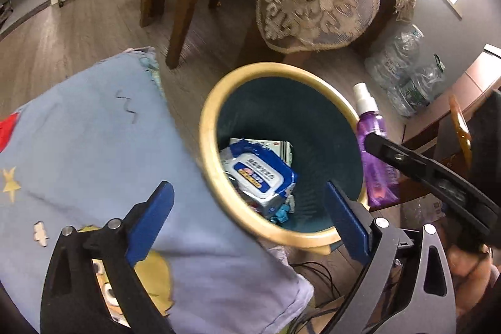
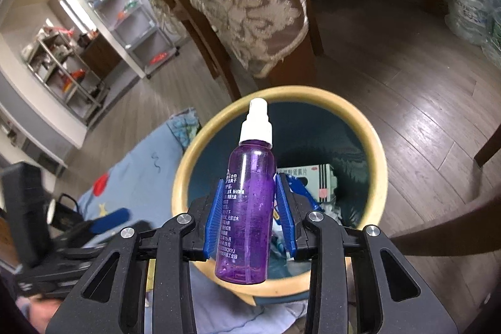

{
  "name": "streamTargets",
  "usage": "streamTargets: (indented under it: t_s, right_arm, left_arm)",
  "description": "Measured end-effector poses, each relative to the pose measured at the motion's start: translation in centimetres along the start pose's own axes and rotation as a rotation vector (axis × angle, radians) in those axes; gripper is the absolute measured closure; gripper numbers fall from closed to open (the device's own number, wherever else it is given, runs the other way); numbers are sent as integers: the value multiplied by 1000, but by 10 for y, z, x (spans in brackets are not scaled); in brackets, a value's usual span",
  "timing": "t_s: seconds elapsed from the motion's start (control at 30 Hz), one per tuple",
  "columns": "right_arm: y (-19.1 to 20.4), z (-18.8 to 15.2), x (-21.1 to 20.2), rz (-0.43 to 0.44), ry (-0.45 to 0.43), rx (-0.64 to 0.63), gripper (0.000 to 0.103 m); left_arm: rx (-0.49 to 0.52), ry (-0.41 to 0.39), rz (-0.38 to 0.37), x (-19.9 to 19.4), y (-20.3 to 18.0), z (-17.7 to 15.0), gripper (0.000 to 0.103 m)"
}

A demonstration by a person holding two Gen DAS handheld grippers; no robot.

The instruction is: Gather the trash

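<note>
trash already lies inside the bin (image 1: 206, 127): a blue wipes pack (image 1: 260, 177) on a white box (image 2: 316, 177) at its bottom. the right gripper (image 2: 250, 208) clamps a purple spray bottle (image 2: 247, 208) upright over the bin's near rim, not yet dropped. the left gripper (image 1: 247, 221) hangs above the bin, spread wide and empty. clear plastic bottles (image 1: 404, 68) sit on the floor beyond the bin.

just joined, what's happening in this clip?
A person with a gripper in each hand is collecting trash. The right gripper has its jaws shut on a purple spray bottle, held over the bin. The left gripper is open and empty above the bin's rim. A wipes pack and a box already lie inside.
</note>
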State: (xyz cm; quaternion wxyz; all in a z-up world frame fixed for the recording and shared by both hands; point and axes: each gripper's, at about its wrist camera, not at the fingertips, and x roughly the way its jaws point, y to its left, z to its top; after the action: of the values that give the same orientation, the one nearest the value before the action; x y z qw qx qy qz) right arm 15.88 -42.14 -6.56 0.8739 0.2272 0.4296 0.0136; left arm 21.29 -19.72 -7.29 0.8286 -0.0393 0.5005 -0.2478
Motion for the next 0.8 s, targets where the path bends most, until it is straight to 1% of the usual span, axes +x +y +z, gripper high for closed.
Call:
streamTargets:
  t_s: [0.2, 0.33, 0.37, 0.43, 0.47, 0.57, 0.7, 0.8]
  right_arm:
    - [5, -5, 39, -64, 90, -33, 67]
    - [7, -11, 47, -83, 130, -39, 66]
    - [8, -12, 44, -84, 124, -44, 64]
    - [12, -13, 38, -81, 113, -52, 56]
    - [13, -14, 34, -79, 108, -55, 55]
    - [17, -15, 17, -71, 86, -72, 45]
    - [25, -18, -17, -68, 23, -127, 35]
    - [29, -22, -40, -71, -18, -147, 30]
  left_arm:
    - [6, -26, 5, -24, 10, -7, 8]
    - [36, -49, 9, -33, 8, -10, 6]
    - [39, -54, 11, -34, 7, -11, 6]
    - [41, -61, 14, -37, 6, -11, 6]
    - [42, -66, 17, -39, 6, -11, 6]
    - [51, -81, 29, -44, 3, -11, 6]
    - [54, -122, 31, -55, -1, -13, 6]
    - [62, -152, 47, -66, -4, -16, 6]
